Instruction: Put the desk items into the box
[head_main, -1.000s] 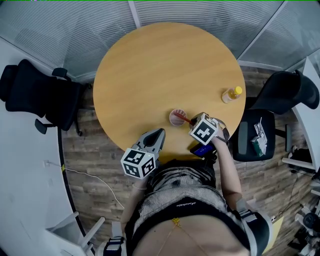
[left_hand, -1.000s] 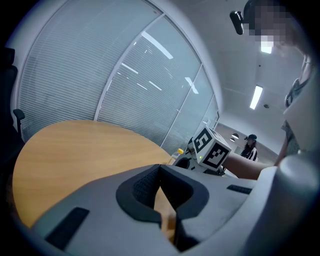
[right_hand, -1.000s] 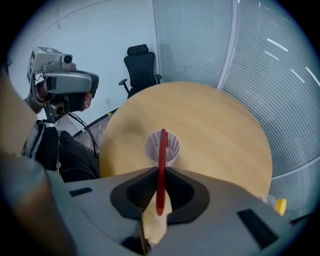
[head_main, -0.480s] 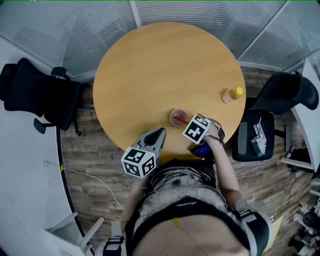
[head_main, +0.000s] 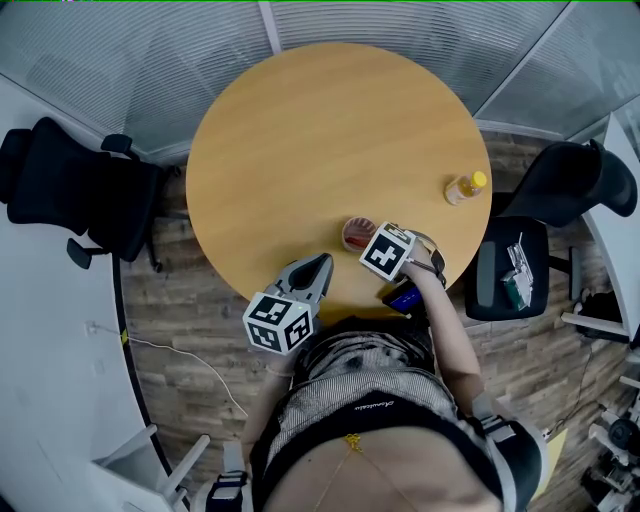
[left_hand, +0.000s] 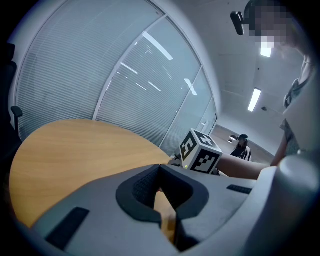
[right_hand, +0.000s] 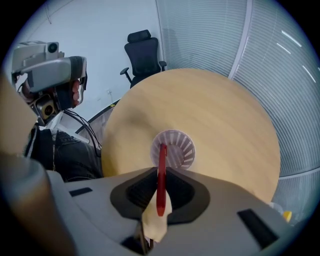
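A small white slotted cup (head_main: 353, 231) stands on the round wooden table (head_main: 320, 130) near its front edge. My right gripper (head_main: 366, 240) points steeply down right beside the cup and is shut on a red pen (right_hand: 160, 175). In the right gripper view the pen's far end reaches the near rim of the cup (right_hand: 176, 149). My left gripper (head_main: 314, 268) hovers at the table's front edge, left of the cup. Its jaws (left_hand: 165, 202) are closed together with nothing between them.
A small bottle with a yellow cap (head_main: 463, 188) stands at the table's right edge. A blue object (head_main: 404, 298) lies under my right hand at the front edge. Black office chairs stand at the left (head_main: 70, 190) and right (head_main: 575, 185).
My right gripper has moved left and down with the red pen, closer over the white cup. The left gripper has stayed where it was.
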